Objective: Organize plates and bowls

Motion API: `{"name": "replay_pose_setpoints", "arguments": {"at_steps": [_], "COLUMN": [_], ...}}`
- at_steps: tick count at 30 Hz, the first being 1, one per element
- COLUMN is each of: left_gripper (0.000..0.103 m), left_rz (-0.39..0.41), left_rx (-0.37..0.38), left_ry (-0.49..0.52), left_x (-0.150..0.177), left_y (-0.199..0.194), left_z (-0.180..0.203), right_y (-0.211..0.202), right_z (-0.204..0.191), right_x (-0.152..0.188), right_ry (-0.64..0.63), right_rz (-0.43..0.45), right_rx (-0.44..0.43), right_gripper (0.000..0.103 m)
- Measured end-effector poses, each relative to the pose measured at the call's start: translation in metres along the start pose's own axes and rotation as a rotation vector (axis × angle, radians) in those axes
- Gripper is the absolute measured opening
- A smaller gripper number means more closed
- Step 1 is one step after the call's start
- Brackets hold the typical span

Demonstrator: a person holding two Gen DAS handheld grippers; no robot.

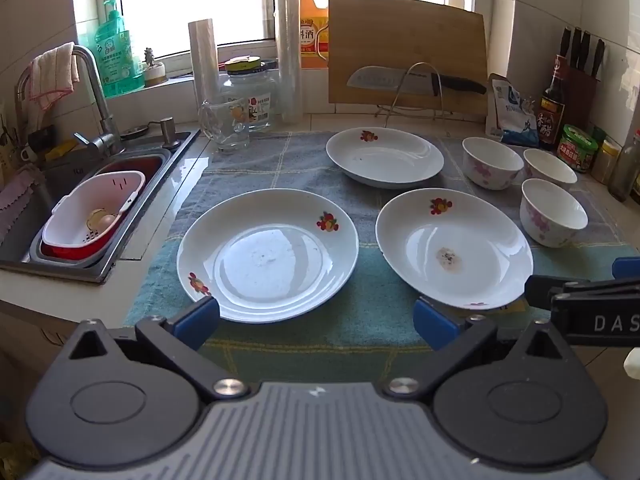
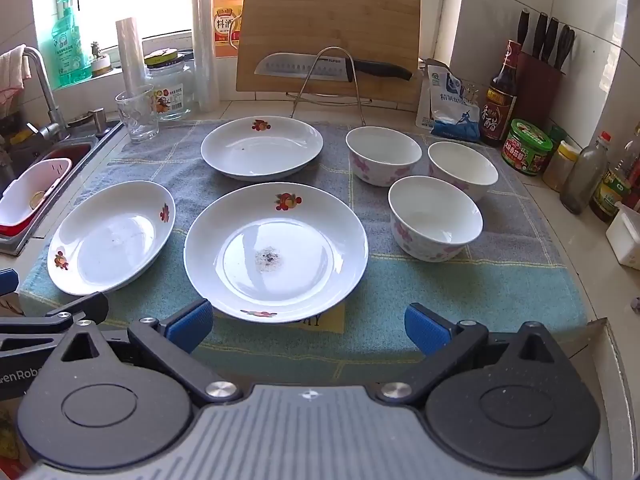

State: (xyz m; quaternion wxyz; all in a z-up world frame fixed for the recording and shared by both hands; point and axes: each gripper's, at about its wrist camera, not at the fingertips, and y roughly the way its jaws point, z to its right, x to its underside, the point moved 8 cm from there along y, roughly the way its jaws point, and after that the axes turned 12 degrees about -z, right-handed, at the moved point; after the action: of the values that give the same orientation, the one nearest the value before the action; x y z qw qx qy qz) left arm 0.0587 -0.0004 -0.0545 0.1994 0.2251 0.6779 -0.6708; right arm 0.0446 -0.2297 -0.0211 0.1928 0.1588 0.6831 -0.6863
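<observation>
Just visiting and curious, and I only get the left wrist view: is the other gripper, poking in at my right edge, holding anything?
Observer: No. The right gripper is open, with nothing between its blue pads.
Operator: What lies in front of it?
Observer: The stained plate, just ahead of the pads.
Operator: And right of the green-lidded jar? My picture cuts off there.
Observer: A clear bottle with a red cap, and nearer, a white box.

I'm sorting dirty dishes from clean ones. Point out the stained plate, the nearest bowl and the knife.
stained plate [image 2: 276, 248]: right wrist view, on its stained centre.
nearest bowl [image 2: 436, 216]: right wrist view, on its inner wall.
knife [image 2: 304, 66]: right wrist view, on its blade.
</observation>
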Motion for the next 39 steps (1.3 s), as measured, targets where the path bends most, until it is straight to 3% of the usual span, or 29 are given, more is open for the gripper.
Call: {"name": "replay_pose_setpoints", "arguments": {"at_steps": [39], "left_gripper": [0.102], "left_rz": [0.036], "left_rx": [0.000], "left_ry": [0.005], "left_x": [-0.009], "left_y": [-0.008], "left_z": [0.005], "right_y": [-0.004], "right_z": [0.007], "right_x": [-0.010], "right_ry": [0.015], "right_rz": [0.006], "right_rx": [-0.004], "right_gripper": [0.103]}}
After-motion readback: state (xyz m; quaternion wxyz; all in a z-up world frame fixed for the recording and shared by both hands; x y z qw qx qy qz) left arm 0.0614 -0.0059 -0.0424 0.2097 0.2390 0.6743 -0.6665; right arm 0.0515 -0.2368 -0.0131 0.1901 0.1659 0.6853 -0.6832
